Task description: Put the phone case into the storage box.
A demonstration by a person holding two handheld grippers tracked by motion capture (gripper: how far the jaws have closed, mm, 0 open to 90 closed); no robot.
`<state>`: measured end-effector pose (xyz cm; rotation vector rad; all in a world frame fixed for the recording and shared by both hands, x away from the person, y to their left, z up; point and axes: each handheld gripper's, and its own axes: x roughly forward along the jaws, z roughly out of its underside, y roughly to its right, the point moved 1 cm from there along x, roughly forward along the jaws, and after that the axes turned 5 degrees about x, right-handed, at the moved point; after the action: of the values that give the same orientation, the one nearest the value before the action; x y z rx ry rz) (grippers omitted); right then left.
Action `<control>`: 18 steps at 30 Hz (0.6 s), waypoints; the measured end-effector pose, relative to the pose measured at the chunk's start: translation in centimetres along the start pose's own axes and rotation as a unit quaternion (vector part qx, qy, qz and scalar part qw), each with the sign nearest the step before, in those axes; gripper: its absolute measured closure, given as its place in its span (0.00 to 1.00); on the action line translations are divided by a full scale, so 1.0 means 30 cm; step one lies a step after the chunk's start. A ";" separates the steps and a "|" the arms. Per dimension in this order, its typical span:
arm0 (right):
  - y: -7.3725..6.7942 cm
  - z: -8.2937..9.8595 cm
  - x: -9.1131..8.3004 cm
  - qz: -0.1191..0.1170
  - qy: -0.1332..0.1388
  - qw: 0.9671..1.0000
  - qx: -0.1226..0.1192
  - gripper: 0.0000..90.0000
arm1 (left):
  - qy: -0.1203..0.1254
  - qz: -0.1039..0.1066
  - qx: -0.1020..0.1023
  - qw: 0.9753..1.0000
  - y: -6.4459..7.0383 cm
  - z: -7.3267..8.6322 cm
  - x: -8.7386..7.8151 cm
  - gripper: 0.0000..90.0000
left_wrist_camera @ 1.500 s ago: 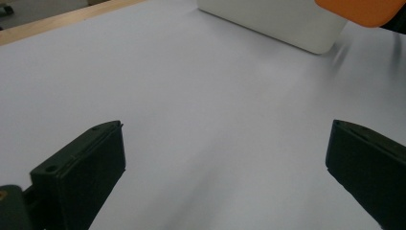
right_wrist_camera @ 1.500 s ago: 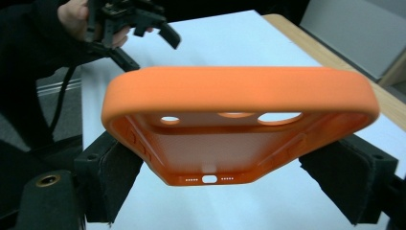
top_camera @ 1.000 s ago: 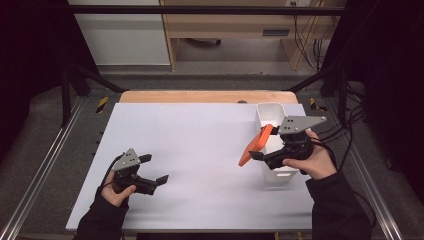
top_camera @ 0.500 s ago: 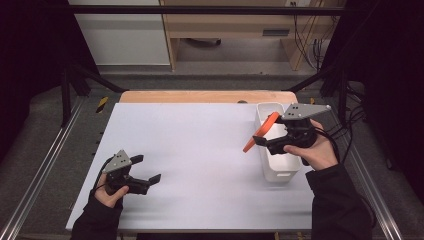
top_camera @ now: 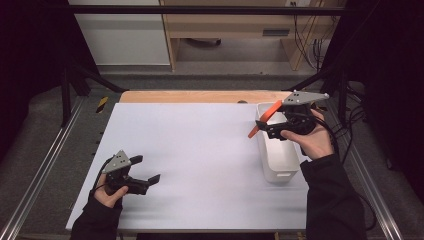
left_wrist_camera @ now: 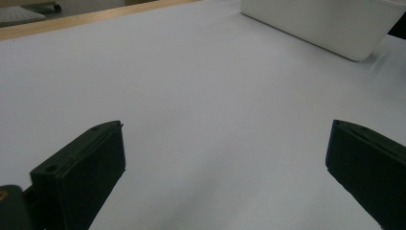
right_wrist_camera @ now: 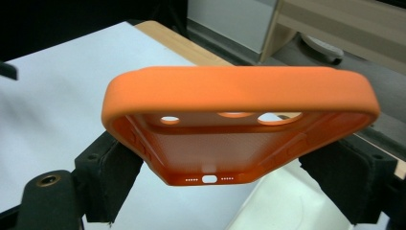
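Note:
An orange phone case [top_camera: 262, 119] [right_wrist_camera: 239, 120] hangs in the air above the left wall of a white bin [top_camera: 278, 150], with my right gripper [top_camera: 264, 129] [right_wrist_camera: 220, 172] shut on its two long sides. The case's camera holes point away from me in the right gripper view, and part of the bin [right_wrist_camera: 282, 206] lies below it. My left gripper [top_camera: 150, 182] [left_wrist_camera: 225, 167] rests low at the near left of the white table sheet [top_camera: 200, 150], open, with nothing between its jaws. The bin [left_wrist_camera: 325, 24] lies far ahead of it.
A wooden strip [top_camera: 200, 96] runs along the table's far edge. Metal rails [top_camera: 45, 165] flank both sides, and cables [top_camera: 350, 125] trail at the right. A wooden desk [top_camera: 240, 25] stands on the floor beyond.
My right gripper has carried the orange case up and toward the far end of the bin. The left gripper has drifted slightly nearer and stays open.

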<state>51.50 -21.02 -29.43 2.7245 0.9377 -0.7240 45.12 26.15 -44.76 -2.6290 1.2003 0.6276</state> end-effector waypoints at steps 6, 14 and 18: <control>0.034 -0.019 0.009 0.032 0.007 0.999 0.017 0.18 | -0.002 0.002 0.000 1.000 0.000 0.003 0.005 0.00; 0.071 -0.038 0.038 0.065 0.006 0.997 0.037 0.18 | -0.003 0.005 0.000 1.000 0.000 0.005 0.009 0.00; 0.086 -0.046 0.052 0.080 0.005 0.996 0.043 0.18 | -0.002 0.006 0.000 1.000 -0.001 0.006 0.009 0.00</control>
<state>54.70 -21.80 -29.02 2.8393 0.6962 -0.7362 45.25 26.04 -45.03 -2.6203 1.2161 0.6347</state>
